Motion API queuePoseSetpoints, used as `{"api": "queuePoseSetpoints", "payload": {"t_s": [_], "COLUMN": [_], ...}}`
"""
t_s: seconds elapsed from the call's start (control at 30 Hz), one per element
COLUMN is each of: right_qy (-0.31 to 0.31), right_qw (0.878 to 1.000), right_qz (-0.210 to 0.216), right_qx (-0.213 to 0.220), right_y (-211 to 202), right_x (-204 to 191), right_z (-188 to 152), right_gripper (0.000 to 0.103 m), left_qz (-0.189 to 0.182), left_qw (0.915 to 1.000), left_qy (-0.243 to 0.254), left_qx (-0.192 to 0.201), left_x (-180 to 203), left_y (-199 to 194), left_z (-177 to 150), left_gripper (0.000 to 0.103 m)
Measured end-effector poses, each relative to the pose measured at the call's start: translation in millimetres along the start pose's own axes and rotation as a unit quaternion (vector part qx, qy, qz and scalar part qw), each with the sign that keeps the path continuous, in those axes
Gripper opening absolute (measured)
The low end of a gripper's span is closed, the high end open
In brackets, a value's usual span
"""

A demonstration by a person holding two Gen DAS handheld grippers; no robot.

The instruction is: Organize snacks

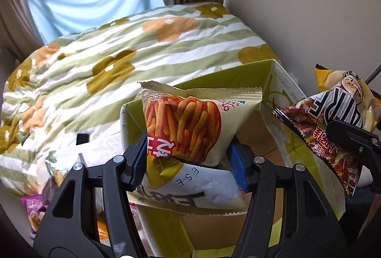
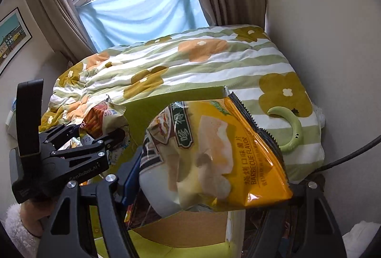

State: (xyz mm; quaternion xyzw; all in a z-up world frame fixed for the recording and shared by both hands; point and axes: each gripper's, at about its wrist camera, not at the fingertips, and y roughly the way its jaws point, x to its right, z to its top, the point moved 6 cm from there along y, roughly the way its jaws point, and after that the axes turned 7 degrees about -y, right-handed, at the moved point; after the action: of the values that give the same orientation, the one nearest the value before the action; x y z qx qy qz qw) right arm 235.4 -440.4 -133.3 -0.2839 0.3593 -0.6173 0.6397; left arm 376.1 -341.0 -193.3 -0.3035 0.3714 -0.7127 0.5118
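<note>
My left gripper (image 1: 188, 162) is shut on two snack bags: a cream bag with fries printed on it (image 1: 190, 124) and a white cheese bag (image 1: 193, 186) under it, both held over the open green-and-cardboard box (image 1: 273, 134). My right gripper (image 2: 207, 177) is shut on a yellow barbecue chip bag (image 2: 228, 146) and a dark bag (image 2: 152, 158) beside it, above the same box (image 2: 190, 231). In the left wrist view the right gripper (image 1: 352, 139) holds the dark bag (image 1: 319, 124) at the box's right edge. The left gripper (image 2: 95, 139) shows at left in the right wrist view.
The box sits on a bed with a green striped flower quilt (image 1: 119, 55). More snack bags (image 1: 35, 208) lie at the lower left. A green crescent-shaped object (image 2: 290, 129) lies on the quilt. A wall is close on the right; a curtained window (image 2: 133, 8) is behind.
</note>
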Motion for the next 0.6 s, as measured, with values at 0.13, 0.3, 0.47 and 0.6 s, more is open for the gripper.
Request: {"api": "queuePoseSetpoints", "payload": {"t_s": [0.13, 0.3, 0.47, 0.6], "right_qy": [0.014, 0.034, 0.033, 0.019], "right_qw": [1.000, 0.999, 0.999, 1.000], "right_qz": [-0.001, -0.005, -0.010, -0.007], "right_qx": [-0.001, -0.007, -0.011, -0.001], "right_y": [5.3, 7.2, 8.9, 4.9], "right_x": [13.2, 22.7, 24.5, 15.3], "right_z": [-0.8, -4.8, -6.3, -0.1], "right_gripper": [0.069, 0.069, 0.069, 0.070], "left_qz": [0.004, 0.005, 0.015, 0.026], "left_qw": [0.9998, 0.9997, 0.9996, 0.9996], "left_qy": [0.017, 0.022, 0.019, 0.006], "left_qx": [0.002, 0.013, 0.012, 0.007], "left_x": [11.3, 12.0, -3.3, -24.3], "left_y": [5.0, 6.9, -4.4, -20.5], "left_z": [-1.5, 1.5, -9.2, -26.1], "left_gripper": [0.070, 0.103, 0.103, 0.103]}}
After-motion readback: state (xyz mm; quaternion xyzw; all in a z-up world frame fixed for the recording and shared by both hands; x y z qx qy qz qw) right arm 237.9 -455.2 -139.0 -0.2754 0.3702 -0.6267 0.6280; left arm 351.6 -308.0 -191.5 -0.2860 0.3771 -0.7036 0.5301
